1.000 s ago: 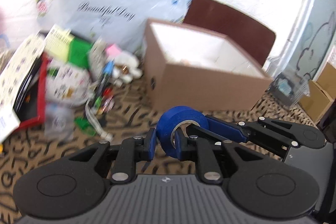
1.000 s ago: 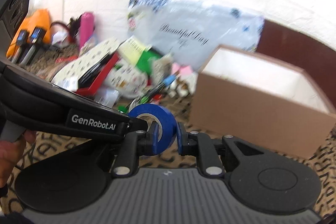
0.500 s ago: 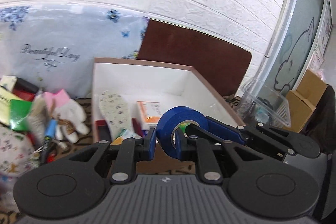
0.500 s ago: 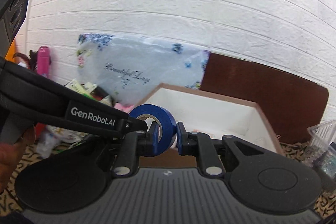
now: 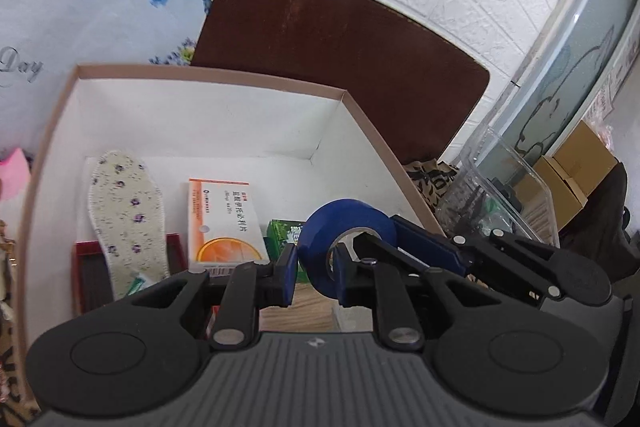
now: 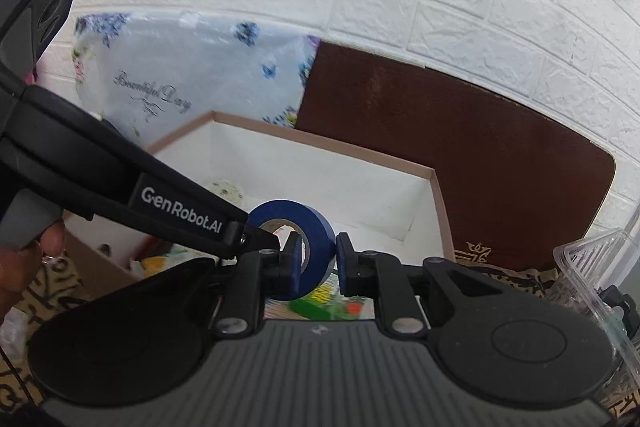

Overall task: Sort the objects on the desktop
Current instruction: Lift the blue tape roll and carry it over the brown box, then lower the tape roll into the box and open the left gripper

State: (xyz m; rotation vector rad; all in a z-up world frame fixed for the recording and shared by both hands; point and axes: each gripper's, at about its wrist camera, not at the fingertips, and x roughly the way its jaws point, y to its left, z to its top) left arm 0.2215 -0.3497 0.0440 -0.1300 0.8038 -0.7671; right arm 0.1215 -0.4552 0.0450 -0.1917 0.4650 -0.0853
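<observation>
A glossy blue ring-shaped roll of tape (image 5: 347, 241) hangs above the open brown cardboard box with white inner walls (image 5: 208, 115), just inside its right rim. Both tools pinch the roll's wall: the left gripper (image 5: 316, 269) and the right gripper (image 6: 318, 259) each have one finger through the core. On the box floor lie a flat floral fabric insole (image 5: 126, 215), an orange-and-white carton (image 5: 226, 223) and a green packet (image 5: 282, 235); bare white floor remains behind them.
</observation>
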